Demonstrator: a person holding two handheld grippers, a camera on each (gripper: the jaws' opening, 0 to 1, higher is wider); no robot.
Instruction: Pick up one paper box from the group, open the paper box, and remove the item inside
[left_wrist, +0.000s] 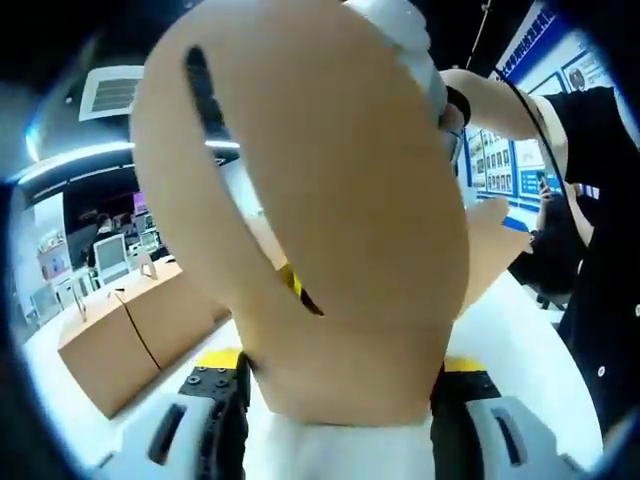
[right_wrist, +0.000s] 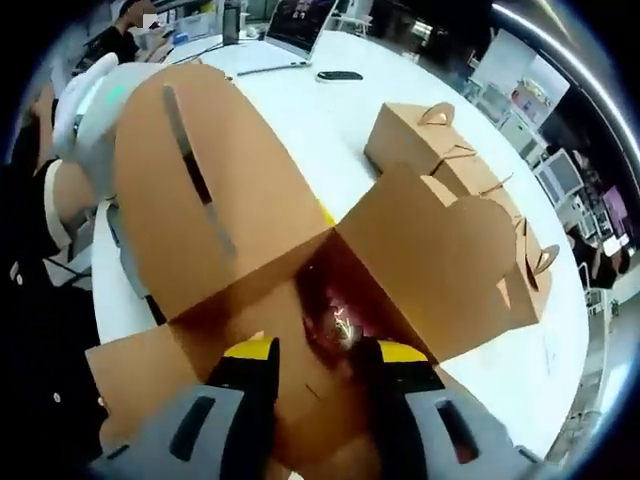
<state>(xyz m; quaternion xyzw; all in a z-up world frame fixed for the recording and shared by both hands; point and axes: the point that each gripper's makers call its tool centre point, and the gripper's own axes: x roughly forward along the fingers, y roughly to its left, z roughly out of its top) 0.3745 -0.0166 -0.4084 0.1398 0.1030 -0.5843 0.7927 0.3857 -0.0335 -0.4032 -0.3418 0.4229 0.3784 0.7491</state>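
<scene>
White table, spare boxes upper right. Left gripper clamps the open paper box's flap; right gripper, jaws parted, reaches inside toward the red item and could tear cardboard.

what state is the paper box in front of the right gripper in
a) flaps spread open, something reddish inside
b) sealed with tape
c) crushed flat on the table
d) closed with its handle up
a: in the right gripper view the paper box has its flaps spread wide, with a reddish item visible in the opening just ahead of the right gripper.
</scene>
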